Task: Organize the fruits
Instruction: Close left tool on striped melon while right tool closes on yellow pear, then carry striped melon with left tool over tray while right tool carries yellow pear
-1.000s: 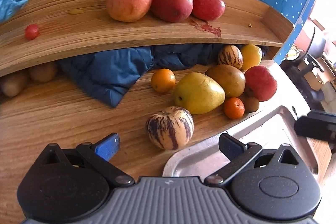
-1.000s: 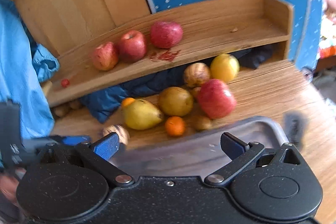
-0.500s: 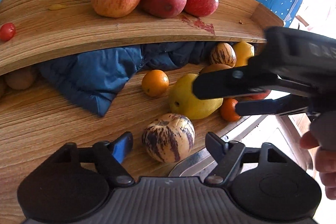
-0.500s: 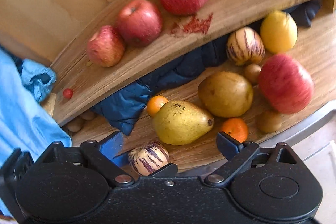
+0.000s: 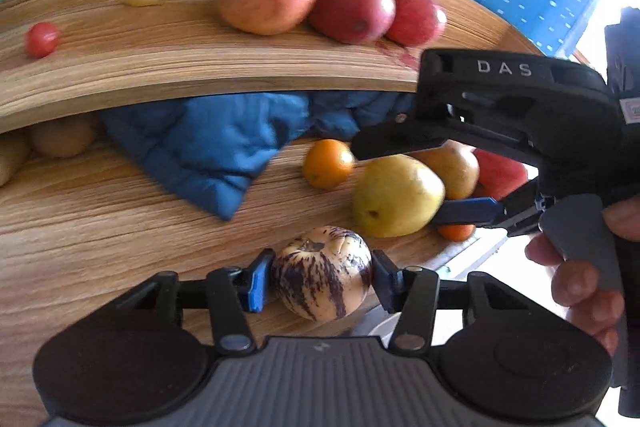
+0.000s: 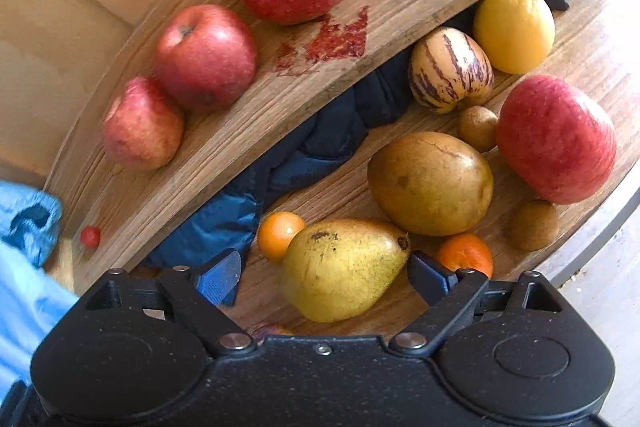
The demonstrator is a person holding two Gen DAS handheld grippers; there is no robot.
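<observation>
Daylight glare upper right, fisheye-bent edges, slight motion blur throughout.

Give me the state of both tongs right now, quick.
Left tongs: closed on the striped fruit, which sits on the table.
Right tongs: open, straddling the yellow pear; not gripping yet.

Left gripper (image 5: 321, 281) now closed in around striped melon (image 5: 322, 273), blue pads touching both flanks; a second ago wide apart, short of fruit. Right gripper (image 6: 320, 277) moved in from over tray to straddle yellow pear (image 6: 342, 267), jaws spread, one pad near pear's stem end.
</observation>
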